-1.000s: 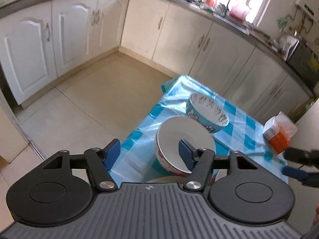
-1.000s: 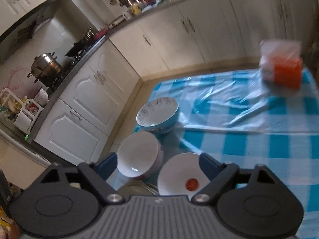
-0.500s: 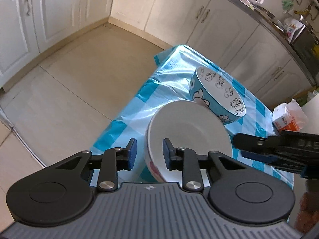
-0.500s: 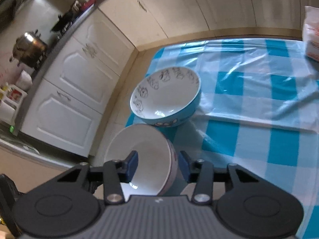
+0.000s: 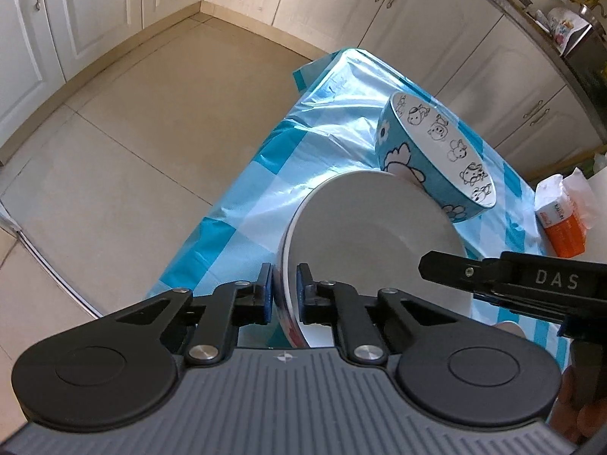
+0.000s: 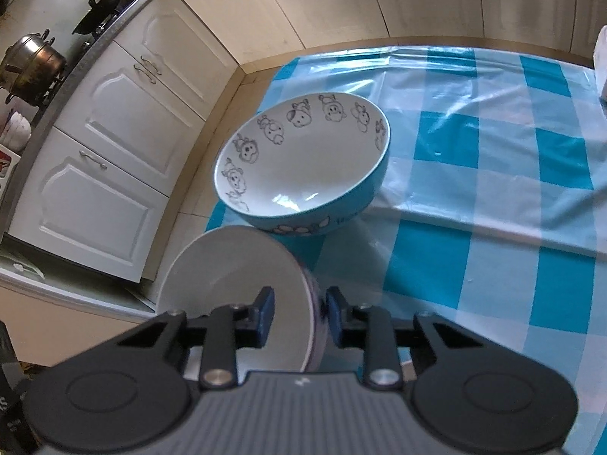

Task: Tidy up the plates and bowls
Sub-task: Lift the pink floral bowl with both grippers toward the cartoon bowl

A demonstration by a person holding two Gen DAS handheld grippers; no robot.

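A white bowl (image 5: 371, 235) with a pink pattern on its outside sits tilted at the near corner of the table, close against a blue cartoon bowl (image 5: 428, 159). My left gripper (image 5: 284, 290) is shut on the white bowl's near rim, one pad inside and one outside. From the opposite side, my right gripper (image 6: 299, 313) straddles the white bowl's (image 6: 235, 276) wall. Its jaws are closing, and a gap still shows at the inner pad. The blue bowl (image 6: 303, 174) stands upright just beyond. In the left wrist view the right gripper (image 5: 436, 271) reaches in from the right.
The table wears a blue-and-white checked plastic cloth (image 6: 493, 189), and its edge drops to the tiled floor (image 5: 132, 132) on the left. An orange tissue pack (image 5: 561, 223) lies at the far right. White cabinets (image 6: 114, 159) line the walls, and a steel pot (image 6: 34, 64) is on the counter.
Both grippers came down and forward onto the white bowl. The left jaws went from wide to shut on its rim. The right jaws narrowed around the opposite wall.
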